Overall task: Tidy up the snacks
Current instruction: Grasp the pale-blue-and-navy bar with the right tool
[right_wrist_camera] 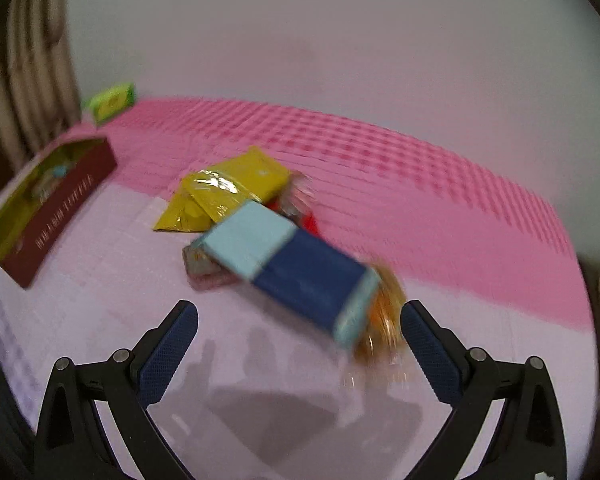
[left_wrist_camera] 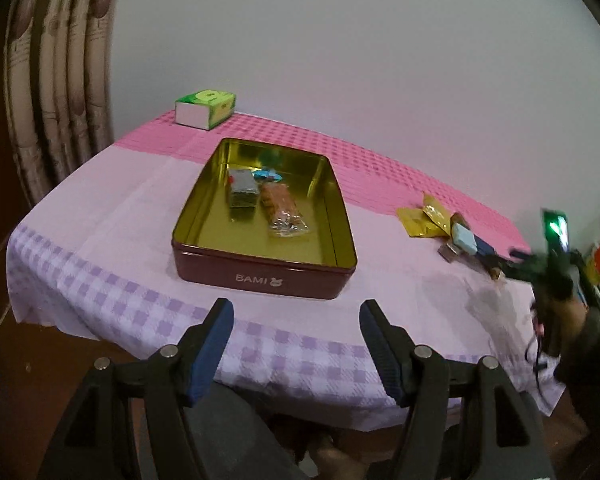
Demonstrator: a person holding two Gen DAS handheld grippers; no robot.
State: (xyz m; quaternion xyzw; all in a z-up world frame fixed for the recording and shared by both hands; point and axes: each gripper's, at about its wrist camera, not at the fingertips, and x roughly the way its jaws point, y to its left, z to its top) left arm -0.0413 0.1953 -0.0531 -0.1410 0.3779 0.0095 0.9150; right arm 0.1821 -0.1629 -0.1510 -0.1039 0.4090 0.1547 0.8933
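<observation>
A maroon tin with a gold inside sits mid-table; it also shows in the right wrist view. It holds a grey packet, a clear orange snack pack and a small blue sweet. A pile of loose snacks lies at the right: yellow packets, a light-and-dark blue box and an orange wrapped snack. My right gripper is open and empty, just in front of the blue box. My left gripper is open and empty, before the table's near edge.
A green tissue box stands at the table's far left corner. A pink and lilac checked cloth covers the table. A curtain hangs at the left and a plain wall behind.
</observation>
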